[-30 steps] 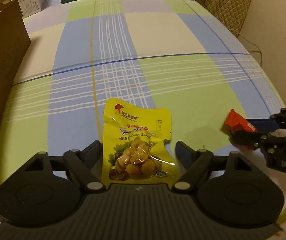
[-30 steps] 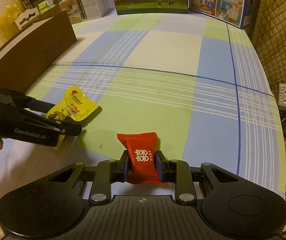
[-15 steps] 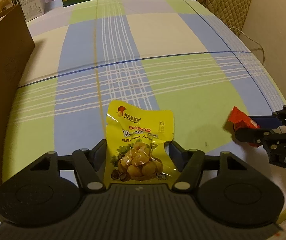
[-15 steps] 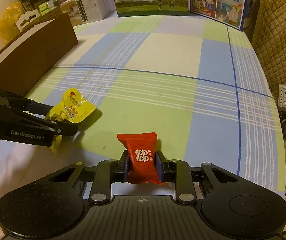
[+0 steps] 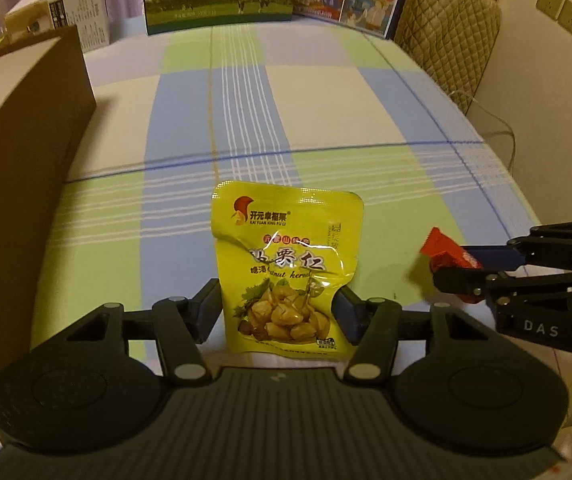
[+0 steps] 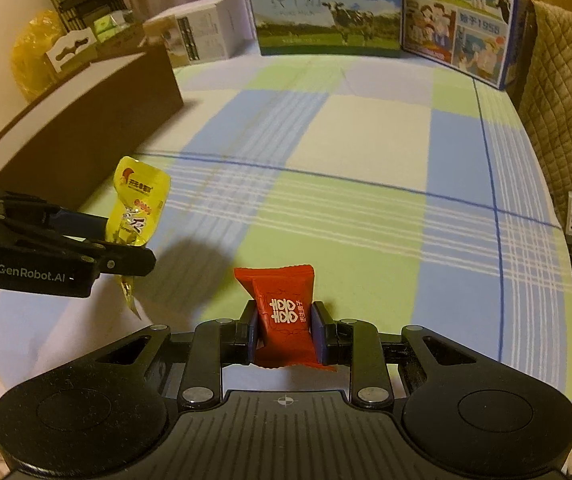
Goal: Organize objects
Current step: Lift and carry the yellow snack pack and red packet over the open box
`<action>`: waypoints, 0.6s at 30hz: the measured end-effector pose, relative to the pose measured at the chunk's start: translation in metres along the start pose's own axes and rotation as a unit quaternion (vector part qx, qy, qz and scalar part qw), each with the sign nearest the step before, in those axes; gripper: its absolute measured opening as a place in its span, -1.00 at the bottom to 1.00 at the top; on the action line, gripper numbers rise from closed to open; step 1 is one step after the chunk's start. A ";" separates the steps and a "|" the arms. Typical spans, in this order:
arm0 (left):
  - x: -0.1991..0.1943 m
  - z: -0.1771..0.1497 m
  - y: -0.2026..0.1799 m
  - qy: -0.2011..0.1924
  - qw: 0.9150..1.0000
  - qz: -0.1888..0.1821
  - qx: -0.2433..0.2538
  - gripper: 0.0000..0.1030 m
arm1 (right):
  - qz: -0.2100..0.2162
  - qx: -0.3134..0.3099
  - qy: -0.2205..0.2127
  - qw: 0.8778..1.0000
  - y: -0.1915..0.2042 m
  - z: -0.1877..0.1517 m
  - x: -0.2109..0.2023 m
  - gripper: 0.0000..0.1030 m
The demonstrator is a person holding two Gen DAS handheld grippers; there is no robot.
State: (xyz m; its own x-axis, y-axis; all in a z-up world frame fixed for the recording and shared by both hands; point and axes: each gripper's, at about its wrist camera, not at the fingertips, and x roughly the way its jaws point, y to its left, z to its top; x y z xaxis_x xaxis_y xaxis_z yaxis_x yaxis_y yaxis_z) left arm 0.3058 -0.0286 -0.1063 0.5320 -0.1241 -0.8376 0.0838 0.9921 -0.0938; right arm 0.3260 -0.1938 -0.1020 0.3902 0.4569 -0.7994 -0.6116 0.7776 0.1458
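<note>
My left gripper (image 5: pixel 277 312) is shut on a yellow chestnut snack packet (image 5: pixel 286 256) and holds it raised above the checked tablecloth. In the right wrist view the packet (image 6: pixel 135 208) hangs tilted from the left gripper (image 6: pixel 125 240). My right gripper (image 6: pixel 284 332) is shut on a red wrapped candy (image 6: pixel 281 312), held near the table's front edge. In the left wrist view the candy (image 5: pixel 448 256) shows at the right between the right gripper's fingers (image 5: pixel 470 280).
A long brown cardboard box (image 5: pixel 17 128) stands along the left side, also in the right wrist view (image 6: pixel 85 128). Milk cartons (image 6: pixel 326 12) and a white box (image 6: pixel 197 36) line the far edge. A quilted chair (image 5: pixel 450 20) stands at the right.
My left gripper has closed on the yellow packet and lifted it off the cloth. The right gripper still holds the red candy, slightly raised.
</note>
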 end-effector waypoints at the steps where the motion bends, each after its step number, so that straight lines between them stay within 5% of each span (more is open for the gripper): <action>1: -0.003 0.000 0.002 -0.003 1.000 -0.001 -0.001 0.06 | 0.001 -0.001 -0.002 1.000 0.003 0.002 -0.001 -0.54; 18: -0.087 0.011 0.046 -0.082 0.996 -0.012 -0.011 0.06 | 0.026 -0.020 -0.055 0.998 0.074 0.042 -0.026 -0.54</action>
State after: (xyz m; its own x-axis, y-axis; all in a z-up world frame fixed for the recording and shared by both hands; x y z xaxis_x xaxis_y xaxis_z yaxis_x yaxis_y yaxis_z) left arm 0.2729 0.0275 -0.0319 0.6612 -0.1473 -0.7356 0.0801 0.9888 -0.1259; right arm 0.2997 -0.1300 -0.0464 0.4290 0.5424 -0.7224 -0.6588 0.7350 0.1606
